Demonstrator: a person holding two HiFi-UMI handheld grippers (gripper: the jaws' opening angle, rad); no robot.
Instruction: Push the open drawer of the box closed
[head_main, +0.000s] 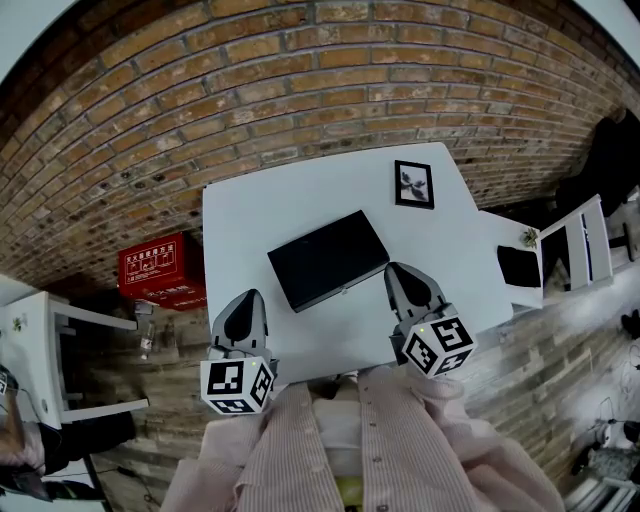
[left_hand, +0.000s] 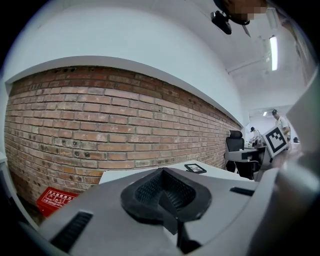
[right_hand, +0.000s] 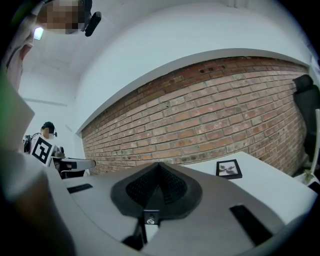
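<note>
A flat black box (head_main: 328, 258) lies in the middle of the white table (head_main: 250, 215), its long side turned toward me. A thin pale strip runs along its near edge; how far the drawer stands out I cannot tell. My left gripper (head_main: 243, 298) hovers at the table's near left edge, left of the box, shut and empty. My right gripper (head_main: 400, 270) sits just right of the box's near right corner, also shut with nothing held. In the left gripper view (left_hand: 161, 171) and the right gripper view (right_hand: 159, 165), the jaws meet and hide the box.
A small black picture frame (head_main: 414, 184) lies at the table's far right. A red box (head_main: 160, 270) sits on the floor to the left. White chairs stand at left (head_main: 60, 350) and right (head_main: 575, 245). A brick wall (head_main: 300, 90) runs behind the table.
</note>
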